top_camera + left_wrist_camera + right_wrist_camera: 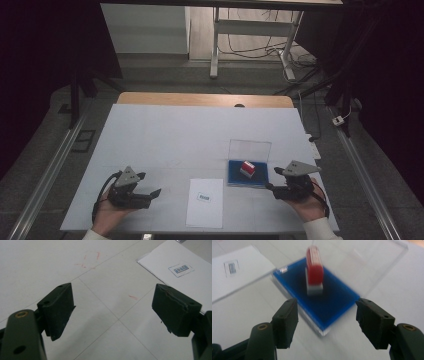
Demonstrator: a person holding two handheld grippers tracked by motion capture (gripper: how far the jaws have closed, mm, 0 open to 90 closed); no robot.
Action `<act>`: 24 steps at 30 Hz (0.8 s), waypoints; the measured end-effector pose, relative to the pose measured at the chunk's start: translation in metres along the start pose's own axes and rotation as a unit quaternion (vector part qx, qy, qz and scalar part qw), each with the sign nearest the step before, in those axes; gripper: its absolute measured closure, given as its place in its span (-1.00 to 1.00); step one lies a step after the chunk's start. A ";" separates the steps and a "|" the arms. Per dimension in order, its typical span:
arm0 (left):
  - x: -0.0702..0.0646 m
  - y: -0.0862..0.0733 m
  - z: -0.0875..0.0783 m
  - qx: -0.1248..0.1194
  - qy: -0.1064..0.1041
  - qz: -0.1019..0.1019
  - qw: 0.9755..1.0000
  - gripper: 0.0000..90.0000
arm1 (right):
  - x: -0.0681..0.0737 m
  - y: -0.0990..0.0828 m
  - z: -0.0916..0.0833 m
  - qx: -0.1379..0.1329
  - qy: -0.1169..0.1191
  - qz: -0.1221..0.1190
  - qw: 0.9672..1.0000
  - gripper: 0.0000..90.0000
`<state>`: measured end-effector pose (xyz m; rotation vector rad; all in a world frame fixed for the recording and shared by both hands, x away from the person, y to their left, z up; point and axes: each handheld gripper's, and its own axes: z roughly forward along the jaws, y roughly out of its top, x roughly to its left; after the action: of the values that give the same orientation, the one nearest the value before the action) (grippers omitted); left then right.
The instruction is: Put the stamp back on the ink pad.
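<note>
White table top, person's two hands in from the bottom edge, each with a gripper. Left gripper sits low over the table at the near left, jaws spread wide, nothing between them; in the left gripper view bare white surface with faint red marks shows in the gap, and a corner of the white paper sheet lies beyond the right jaw. Right gripper is at the near right, jaws also spread apart and empty, pointing at the blue pad. Blue pad sits in a clear case with its clear lid open and standing up behind it. Red stamp with a white base stands on the pad, slightly tilted. Right gripper view: near corner of the blue pad falls between the jaws, stamp farther back, blurred. Paper sheet with a small printed label lies flat between the two grippers, just left of the case.
</note>
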<state>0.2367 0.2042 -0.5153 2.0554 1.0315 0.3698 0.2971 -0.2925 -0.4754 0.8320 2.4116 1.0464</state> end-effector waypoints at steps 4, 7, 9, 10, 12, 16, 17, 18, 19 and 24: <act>-0.001 0.000 0.001 0.002 -0.001 0.001 1.000 -0.60 | -0.004 -0.021 -0.008 -0.002 -0.003 0.020 1.000 -0.26; -0.002 0.000 0.002 0.004 -0.001 0.001 1.000 -0.60 | -0.005 -0.032 -0.010 -0.006 -0.004 0.028 1.000 -0.26; -0.002 -0.001 0.003 0.005 -0.001 0.001 1.000 -0.60 | -0.006 -0.035 -0.008 -0.011 -0.002 0.033 0.999 -0.26; -0.002 -0.001 0.003 0.005 0.000 0.000 1.000 -0.60 | -0.006 -0.035 -0.006 -0.013 0.001 0.036 0.999 -0.26; -0.003 -0.001 0.004 0.007 0.000 0.002 1.000 -0.60 | -0.006 -0.034 -0.003 -0.015 0.006 0.039 0.999 -0.26; -0.002 -0.001 0.004 0.007 0.000 0.001 1.000 -0.60 | -0.003 -0.032 -0.001 -0.015 0.008 0.026 1.000 -0.26; -0.002 -0.001 0.004 0.007 0.001 0.001 1.000 -0.60 | -0.002 -0.032 -0.001 -0.014 0.007 0.023 1.000 -0.26; -0.002 -0.001 0.004 0.007 0.002 0.000 1.000 -0.60 | -0.002 -0.033 -0.001 -0.015 0.007 0.023 1.000 -0.26; -0.002 -0.001 0.004 0.007 0.002 0.000 1.000 -0.60 | -0.002 -0.033 -0.001 -0.014 0.006 0.023 1.000 -0.26; -0.002 -0.001 0.003 0.006 0.003 0.000 1.000 -0.60 | -0.002 -0.033 -0.001 -0.015 0.001 0.020 1.000 -0.26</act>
<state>0.2368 0.2015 -0.5184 2.0661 1.0400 0.3703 0.2862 -0.3126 -0.4987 0.8727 2.3845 1.0966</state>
